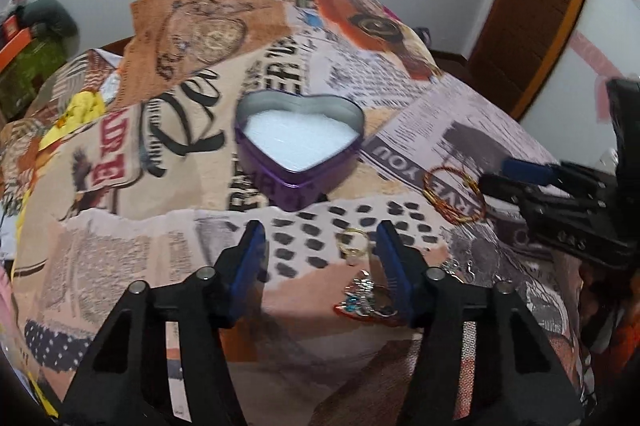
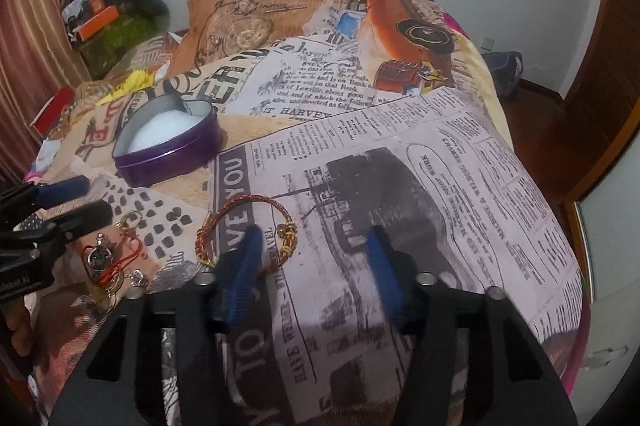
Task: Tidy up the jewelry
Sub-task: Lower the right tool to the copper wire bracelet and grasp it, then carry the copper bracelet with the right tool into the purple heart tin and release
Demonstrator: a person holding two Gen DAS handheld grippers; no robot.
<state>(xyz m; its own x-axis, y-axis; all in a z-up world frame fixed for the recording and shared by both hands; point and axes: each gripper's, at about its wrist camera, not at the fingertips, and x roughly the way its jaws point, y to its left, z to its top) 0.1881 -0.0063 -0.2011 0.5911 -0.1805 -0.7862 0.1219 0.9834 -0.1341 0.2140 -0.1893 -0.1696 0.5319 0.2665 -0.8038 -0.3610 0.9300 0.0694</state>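
Observation:
A purple heart-shaped tin (image 1: 298, 156) with white padding sits open on the newspaper-print bedspread; it also shows in the right wrist view (image 2: 168, 142). My left gripper (image 1: 320, 242) is open above the spread, with a gold ring (image 1: 352, 244) between its fingers and a jewelled brooch (image 1: 366, 300) by its right finger. A red-and-gold bangle (image 2: 246, 236) lies at my open right gripper (image 2: 314, 246), whose left finger covers part of it. The bangle also shows in the left wrist view (image 1: 454, 194). A cluster of small jewelry (image 2: 108, 258) lies left of it.
The bedspread (image 2: 420, 186) covers a bed that falls away at the right to a wooden floor. A wooden door (image 1: 536, 6) stands at the far right. Boxes and clutter (image 2: 108, 22) sit at the far left by a curtain.

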